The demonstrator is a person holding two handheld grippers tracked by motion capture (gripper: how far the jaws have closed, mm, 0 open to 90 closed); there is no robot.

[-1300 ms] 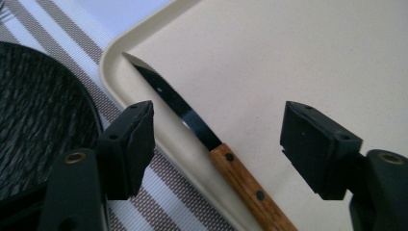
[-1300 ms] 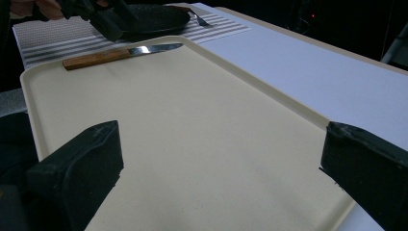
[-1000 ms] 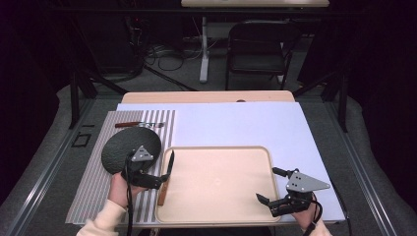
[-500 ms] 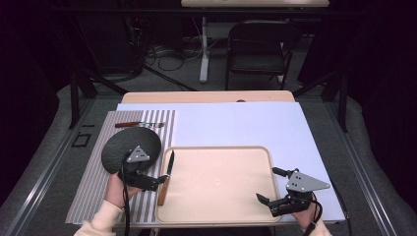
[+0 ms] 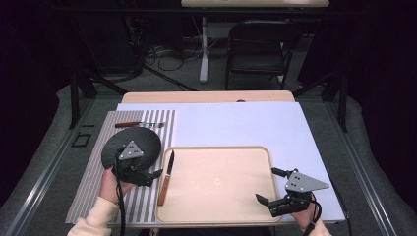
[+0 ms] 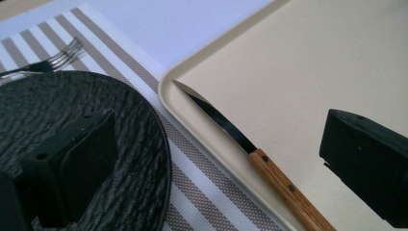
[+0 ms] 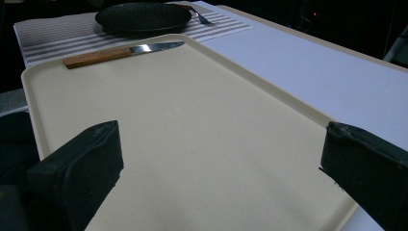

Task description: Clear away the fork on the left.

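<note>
From the high view, my left tool point(image 5: 156, 173) sits at the near left of the surface point(image 5: 236, 123), over the striped placemat point(image 5: 93, 187) and just beside the black plate point(image 5: 145, 140). Its jaws have just been opening and now stand wide, with nothing pressed between them. The knife point(image 5: 166, 178) lies along the left rim of the beige tray point(image 5: 221, 182), wooden handle toward me, blade pointing away. A fork point(image 5: 140, 125) rests beyond the plate on the placemat. My right tool point(image 5: 268, 202) hovers at the tray's near right corner, jaws spread and empty.

In the left gripper view, the knife point(image 6: 250, 149) lies between my two jaws but neither one touches it; the blade runs on the tray's rim point(image 6: 166, 86) and the handle angles down toward the bottom edge. The plate point(image 6: 144, 144) fills the left side, the fork point(image 6: 57, 55) behind it.

In the right gripper view, my jaws stand well apart over the bare tray point(image 7: 192, 144). The knife point(image 7: 115, 52) lies at the far rim, with the plate point(image 7: 144, 17) beyond it.

I judge the knife set down and let go, though it rests half on the rim rather than flat on the placemat beside the plate, so it may need a nudge. The tray holds nothing else, so little of the setting looks left.
</note>
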